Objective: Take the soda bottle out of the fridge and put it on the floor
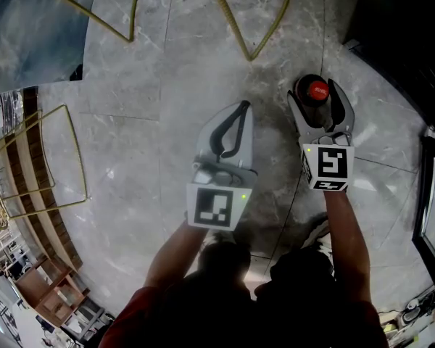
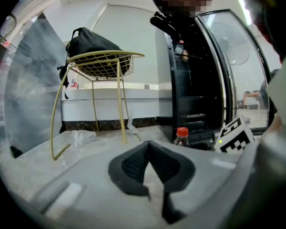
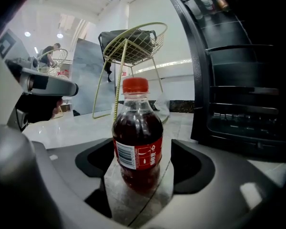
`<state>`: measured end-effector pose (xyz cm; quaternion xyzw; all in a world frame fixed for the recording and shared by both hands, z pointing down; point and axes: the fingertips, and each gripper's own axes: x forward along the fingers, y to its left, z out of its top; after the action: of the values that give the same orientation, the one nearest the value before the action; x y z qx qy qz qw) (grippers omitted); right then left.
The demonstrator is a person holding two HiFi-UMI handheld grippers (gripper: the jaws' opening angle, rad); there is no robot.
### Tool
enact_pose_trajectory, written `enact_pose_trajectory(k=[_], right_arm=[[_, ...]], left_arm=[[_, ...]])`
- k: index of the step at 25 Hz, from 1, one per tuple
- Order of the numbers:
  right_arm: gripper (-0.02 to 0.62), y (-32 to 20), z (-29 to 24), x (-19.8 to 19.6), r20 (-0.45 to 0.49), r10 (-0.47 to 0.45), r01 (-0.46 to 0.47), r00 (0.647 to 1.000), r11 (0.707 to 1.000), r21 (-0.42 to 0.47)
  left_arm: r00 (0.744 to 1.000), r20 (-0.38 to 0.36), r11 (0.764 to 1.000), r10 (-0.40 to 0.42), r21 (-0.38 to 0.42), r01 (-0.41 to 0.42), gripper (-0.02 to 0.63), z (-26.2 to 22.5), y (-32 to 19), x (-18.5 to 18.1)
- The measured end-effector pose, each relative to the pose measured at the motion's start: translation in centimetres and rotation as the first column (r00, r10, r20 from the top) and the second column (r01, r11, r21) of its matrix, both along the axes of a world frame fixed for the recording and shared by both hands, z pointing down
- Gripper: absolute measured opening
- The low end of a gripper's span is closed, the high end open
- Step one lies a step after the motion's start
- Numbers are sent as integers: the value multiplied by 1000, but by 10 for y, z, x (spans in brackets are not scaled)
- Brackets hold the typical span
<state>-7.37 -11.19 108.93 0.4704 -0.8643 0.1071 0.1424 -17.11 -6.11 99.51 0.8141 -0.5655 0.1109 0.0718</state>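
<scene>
Soda bottle (image 3: 137, 142) standing on the floor (image 1: 167, 85)
My right gripper (image 1: 319, 93) gapes loosely around it; my left gripper (image 1: 243, 109) is pinched together, empty. Backing out crooked, I could topple it.

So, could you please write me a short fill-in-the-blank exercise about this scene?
The soda bottle stands upright on the ____.
Its cap is ____.
The fridge door stands ____.
The jaws of the right tool flank the bottle without gripping it; the left tool holds ____.
Missing: floor; red; open; nothing.
</scene>
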Motion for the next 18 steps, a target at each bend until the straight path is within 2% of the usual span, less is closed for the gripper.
enact_pose_trajectory(k=[7,18], right_arm=[[421,5,0,7,11,29,-29,1000,1000,-9],[425,22,-7,8,30,36,-36,999,999,-8]], left_arm=[[1000,-8,1000,5,-1,-5,0,-1,0,2],[1000,-6,1000,-1,6,1,0,-2,1,-1]])
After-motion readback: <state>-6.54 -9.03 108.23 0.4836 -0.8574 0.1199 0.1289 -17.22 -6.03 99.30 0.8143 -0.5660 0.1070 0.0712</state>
